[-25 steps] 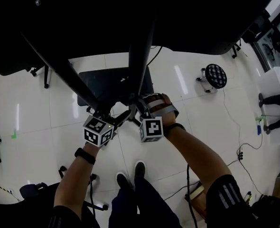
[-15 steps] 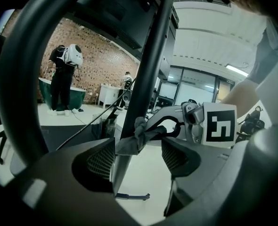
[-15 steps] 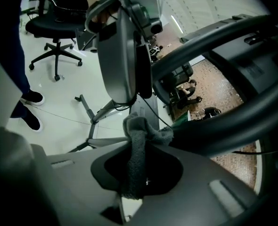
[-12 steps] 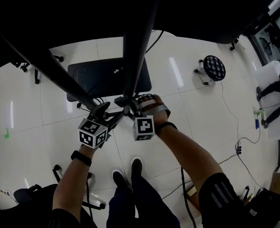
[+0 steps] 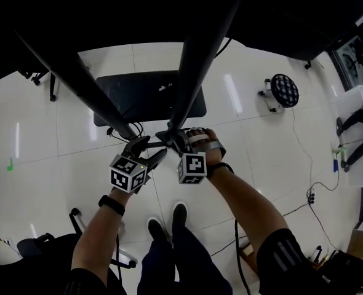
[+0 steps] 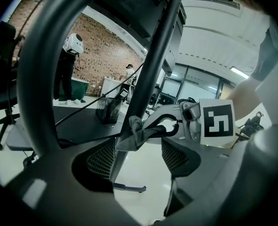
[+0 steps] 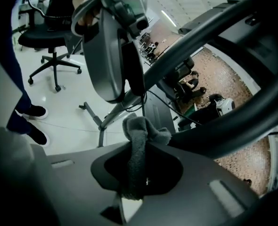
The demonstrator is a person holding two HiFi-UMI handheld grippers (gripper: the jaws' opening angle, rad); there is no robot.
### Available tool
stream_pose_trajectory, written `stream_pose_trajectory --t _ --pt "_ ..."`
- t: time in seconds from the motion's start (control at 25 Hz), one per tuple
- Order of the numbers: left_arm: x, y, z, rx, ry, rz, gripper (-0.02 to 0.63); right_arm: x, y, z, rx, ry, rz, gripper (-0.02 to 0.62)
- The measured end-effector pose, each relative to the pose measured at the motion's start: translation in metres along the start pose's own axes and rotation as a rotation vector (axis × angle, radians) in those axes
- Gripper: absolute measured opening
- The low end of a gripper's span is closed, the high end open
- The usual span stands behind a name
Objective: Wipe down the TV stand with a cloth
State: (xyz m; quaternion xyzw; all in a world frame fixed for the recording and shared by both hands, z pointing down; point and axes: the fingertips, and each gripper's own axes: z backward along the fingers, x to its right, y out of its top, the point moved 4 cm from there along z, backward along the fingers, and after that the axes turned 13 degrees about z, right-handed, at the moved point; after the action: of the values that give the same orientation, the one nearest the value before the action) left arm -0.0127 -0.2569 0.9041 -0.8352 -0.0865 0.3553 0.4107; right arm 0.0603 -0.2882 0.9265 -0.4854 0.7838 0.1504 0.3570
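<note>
The TV stand's black upright pole (image 5: 197,60) rises from a dark base plate (image 5: 151,97) on the white floor, and a slanted strut (image 5: 77,72) runs to its left. My right gripper (image 5: 172,139) is shut on a grey cloth (image 7: 138,138), which is pressed against the pole just above the base. That cloth (image 6: 135,134) and the right gripper (image 6: 176,124) also show in the left gripper view. My left gripper (image 5: 147,152) stands open beside it, its mesh pads (image 6: 101,158) apart with the pole (image 6: 148,79) just ahead.
The dark TV screen (image 5: 169,5) overhangs the top of the head view. A round stool (image 5: 284,91) stands at the right, and cables (image 5: 304,165) trail over the floor. Office chair bases (image 5: 52,85) sit at the left. A person (image 5: 354,128) stands far right. My feet (image 5: 169,223) are below.
The head camera has shifted, so the stand sits a little lower and further right in view. Both grippers stay low on the pole; the cloth remains held.
</note>
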Motion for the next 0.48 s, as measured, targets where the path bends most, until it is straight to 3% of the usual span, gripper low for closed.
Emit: stream_pose_trajectory --t 0.2,0.48 --pt "0.026 0.024 0.034 0.029 -0.017 -0.032 0.334 0.024 0.031 0.056 0.092 -0.063 -0.14 0.043" --pt "0.093 0.091 0.105 0.149 -0.063 -0.129 0.334 0.079 0.078 0.152 0.216 -0.153 -0.313 0.043"
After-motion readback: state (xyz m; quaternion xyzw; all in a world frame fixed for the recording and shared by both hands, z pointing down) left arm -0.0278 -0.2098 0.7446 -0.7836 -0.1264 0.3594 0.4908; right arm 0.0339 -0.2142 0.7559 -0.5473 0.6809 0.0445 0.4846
